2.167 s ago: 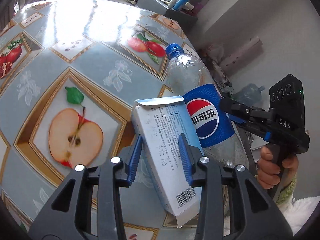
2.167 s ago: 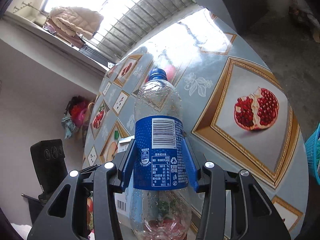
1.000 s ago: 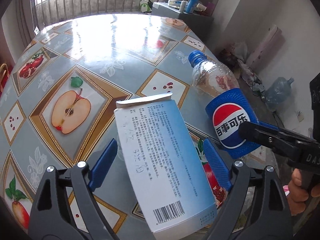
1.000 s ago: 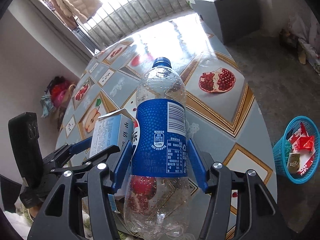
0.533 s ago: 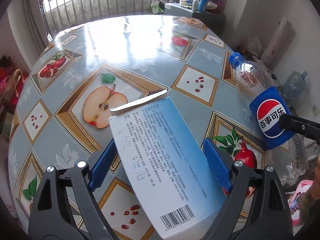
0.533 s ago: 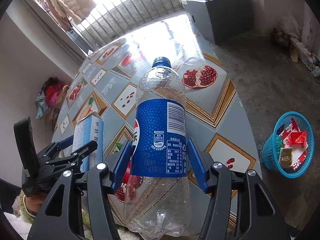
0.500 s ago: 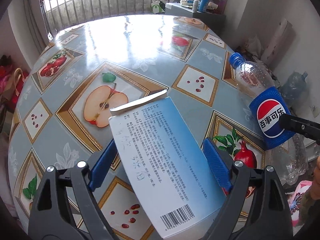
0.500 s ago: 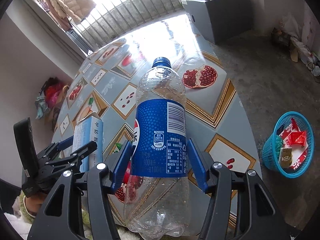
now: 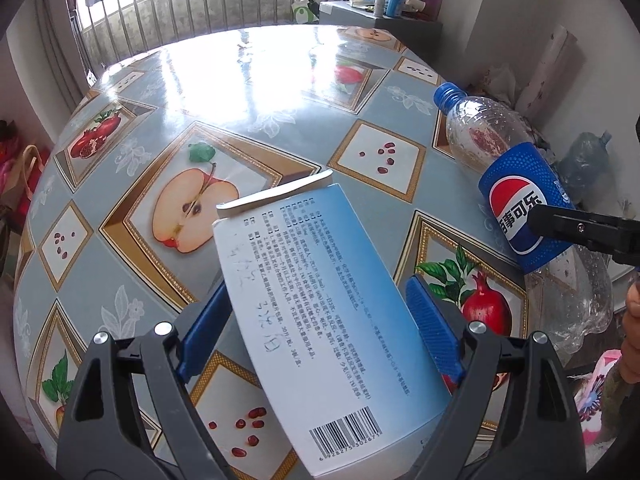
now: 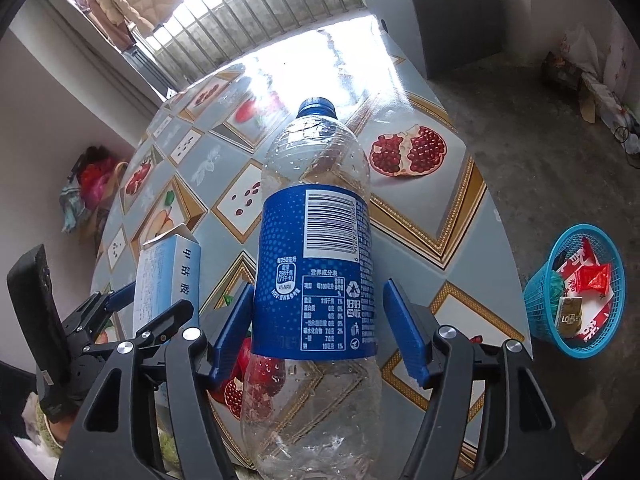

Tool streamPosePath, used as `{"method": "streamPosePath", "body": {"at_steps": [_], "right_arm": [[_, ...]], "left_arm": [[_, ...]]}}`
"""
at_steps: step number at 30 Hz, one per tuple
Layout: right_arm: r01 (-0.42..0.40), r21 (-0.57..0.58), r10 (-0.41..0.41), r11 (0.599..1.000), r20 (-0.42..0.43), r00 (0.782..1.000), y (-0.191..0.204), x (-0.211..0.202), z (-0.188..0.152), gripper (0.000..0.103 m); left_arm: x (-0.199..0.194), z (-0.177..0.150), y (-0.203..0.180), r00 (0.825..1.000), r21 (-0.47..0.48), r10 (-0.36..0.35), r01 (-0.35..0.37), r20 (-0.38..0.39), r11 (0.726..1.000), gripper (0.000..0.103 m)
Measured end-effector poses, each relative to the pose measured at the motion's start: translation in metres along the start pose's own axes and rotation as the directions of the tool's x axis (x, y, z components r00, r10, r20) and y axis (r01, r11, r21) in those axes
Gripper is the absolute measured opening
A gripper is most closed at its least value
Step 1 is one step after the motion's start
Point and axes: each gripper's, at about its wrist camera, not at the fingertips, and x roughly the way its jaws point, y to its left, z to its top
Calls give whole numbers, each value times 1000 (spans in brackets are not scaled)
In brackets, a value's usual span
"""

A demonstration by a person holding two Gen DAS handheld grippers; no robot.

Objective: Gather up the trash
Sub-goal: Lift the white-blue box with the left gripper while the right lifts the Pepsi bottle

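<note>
My left gripper point(image 9: 320, 328) is shut on a white and light-blue carton point(image 9: 320, 320) with its flap open, held above the fruit-patterned table point(image 9: 200, 88). My right gripper point(image 10: 318, 328) is shut on an empty Pepsi bottle point(image 10: 316, 264) with a blue cap and blue label, held above the table's edge. The bottle also shows in the left wrist view point(image 9: 516, 204), to the right of the carton. The carton shows in the right wrist view point(image 10: 168, 276), left of the bottle. A blue trash basket point(image 10: 576, 292) with wrappers stands on the floor at the right.
The round table point(image 10: 420, 208) ends just right of the bottle; bare concrete floor lies beyond. A grey cabinet point(image 10: 436, 12) with bottles stands at the back. Bags point(image 10: 88, 188) lie on the floor at the left. A window grille runs behind the table.
Both grippers have lifted and pulled back from the table with the carton and the bottle held. The bottle has moved right, away from the carton. The blue basket has come into the right wrist view.
</note>
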Motion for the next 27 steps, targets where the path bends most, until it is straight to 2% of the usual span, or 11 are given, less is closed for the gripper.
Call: {"method": "streamPosePath", "body": {"at_steps": [4,8,12,18,27], "right_arm": [[-4,-6,4,1000,-4,1000,4,1,2,65],[1,-18,-2,1000,-12,1000,7,3,4,65],[-3,-15,3,1000,-9,1000,9,4,2,65],[-48,-13,47,999,-18,999,14,3,-7,65],[-48,21,48,999,-18,999,10,8,-3,65]], "left_arm": [[-5,-1,-3,1000,4,-24,24,-11,1000,83],[-7,-3,4,994,-39,-95,93,-48,995,83],[-3,-10,7,989,-66,-127,122,-79,990,83],[-4,-7,-4,991,-14,-122,122,-56,992,79],[1,-2,-13,997,46,-71,73,-33,996,77]]}}
